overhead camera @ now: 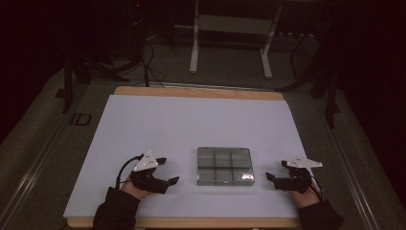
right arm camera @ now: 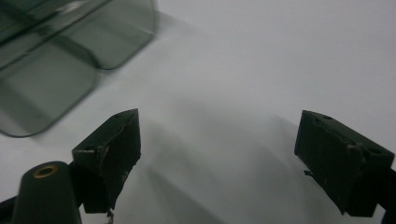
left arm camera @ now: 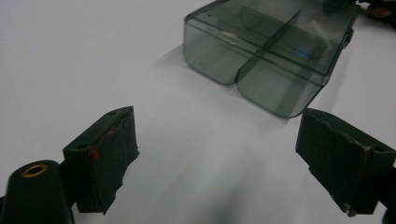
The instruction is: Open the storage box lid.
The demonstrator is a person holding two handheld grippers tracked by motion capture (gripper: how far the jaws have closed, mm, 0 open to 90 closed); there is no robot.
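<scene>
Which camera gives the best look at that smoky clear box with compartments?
The high view: the whole compartment box with its grid of dividers lies in frame. The left gripper view shows one end with a divider; the right gripper view catches a blurred corner.

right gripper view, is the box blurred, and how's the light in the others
Right gripper view: the box is smeared and soft at top left. Left gripper view: box sharper, soft shadow streaks on the table. High view: dim, dark surroundings, small glint on the box.

Clear grey plastic organiser box (overhead camera: 224, 166), 6 compartments, lying flat, open side up, on white table near front edge
</scene>
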